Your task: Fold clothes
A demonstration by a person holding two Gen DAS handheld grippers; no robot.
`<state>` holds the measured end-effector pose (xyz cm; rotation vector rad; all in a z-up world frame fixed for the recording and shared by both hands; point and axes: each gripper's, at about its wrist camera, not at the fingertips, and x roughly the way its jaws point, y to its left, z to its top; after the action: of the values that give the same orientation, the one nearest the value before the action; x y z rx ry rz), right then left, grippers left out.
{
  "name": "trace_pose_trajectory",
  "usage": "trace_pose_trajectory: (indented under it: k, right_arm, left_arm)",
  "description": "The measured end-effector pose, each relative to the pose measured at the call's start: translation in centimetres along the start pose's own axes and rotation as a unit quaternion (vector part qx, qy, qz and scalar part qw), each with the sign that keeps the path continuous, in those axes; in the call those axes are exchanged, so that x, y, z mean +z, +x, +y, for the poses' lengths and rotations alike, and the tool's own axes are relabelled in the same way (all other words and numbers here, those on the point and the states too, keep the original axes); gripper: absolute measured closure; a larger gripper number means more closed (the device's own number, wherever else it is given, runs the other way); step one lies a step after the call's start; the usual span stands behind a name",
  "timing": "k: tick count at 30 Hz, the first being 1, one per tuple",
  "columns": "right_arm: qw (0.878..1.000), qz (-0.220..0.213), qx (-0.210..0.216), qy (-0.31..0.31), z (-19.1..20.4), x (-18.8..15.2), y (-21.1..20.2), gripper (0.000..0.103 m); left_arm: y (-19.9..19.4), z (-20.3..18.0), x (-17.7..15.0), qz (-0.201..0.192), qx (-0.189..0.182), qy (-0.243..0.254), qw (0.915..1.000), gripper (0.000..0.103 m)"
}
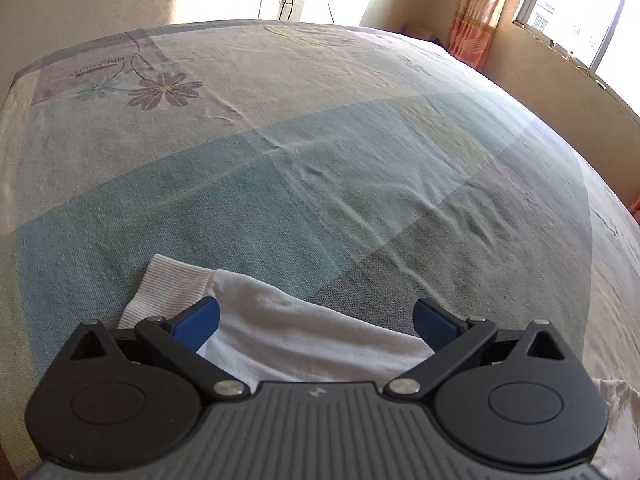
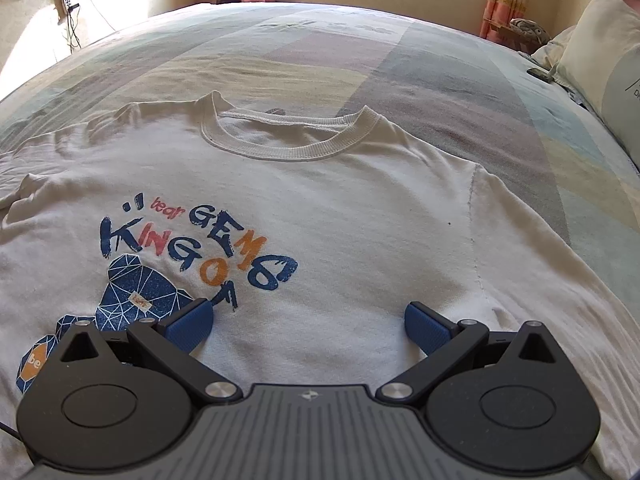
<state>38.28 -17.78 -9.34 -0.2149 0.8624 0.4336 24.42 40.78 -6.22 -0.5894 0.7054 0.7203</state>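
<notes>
A white long-sleeved shirt (image 2: 340, 200) lies flat, front up, on the bed, with a blue and orange "King of Gems" print (image 2: 200, 248) and its ribbed collar (image 2: 288, 140) toward the far side. My right gripper (image 2: 308, 326) is open, hovering just above the shirt's chest beside the print. In the left wrist view, one white sleeve (image 1: 296, 332) with a ribbed cuff (image 1: 168, 284) lies on the sheet. My left gripper (image 1: 316, 322) is open, its blue fingers straddling the sleeve near the cuff.
The bed sheet (image 1: 320, 168) is patchwork green, grey and cream with a flower print (image 1: 160, 88). Pillows (image 2: 600, 60) lie at the right. Walls, curtains (image 1: 476, 12) and a window (image 1: 580, 12) surround the bed. Cables (image 2: 68, 4) hang on the far wall.
</notes>
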Motion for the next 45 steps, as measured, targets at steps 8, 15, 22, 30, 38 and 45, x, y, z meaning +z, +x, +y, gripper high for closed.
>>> trace_pose_trajectory:
  k: [8,15,22,30,38,45]
  right_arm:
    - [1.000,-0.004,0.001,0.001,0.0,-0.1,-0.1,0.000]
    - [1.000,0.016,0.010,0.004,-0.3,0.5,-0.4,0.000]
    - [0.998,0.017,0.058,0.029,-1.1,0.5,-2.4,0.000]
    - [0.988,0.021,0.129,-0.085,0.9,-5.5,-6.4,0.000]
    - [0.983,0.020,0.136,-0.121,-0.8,-10.9,-10.2,0.000]
    - [0.995,-0.043,0.083,-0.035,-2.0,-5.8,-8.7,0.000]
  left_arm:
    - [-2.3,-2.9,-5.1,0.041,0.011,0.061,0.9972,0.001]
    - [-7.5,-11.1,-5.9,0.003,-0.045,0.170,0.9844,0.001]
    - [-11.4,-21.3,-11.3,0.030,-0.176,0.262,0.9484,0.001]
    - [-12.1,-28.2,-24.0,0.103,-0.254,0.405,0.8725,0.001]
    - [-12.4,-26.3,-27.0,0.127,-0.223,0.434,0.8636,0.001]
    - [-12.0,-26.4,-26.7,0.127,-0.213,0.407,0.8792,0.001]
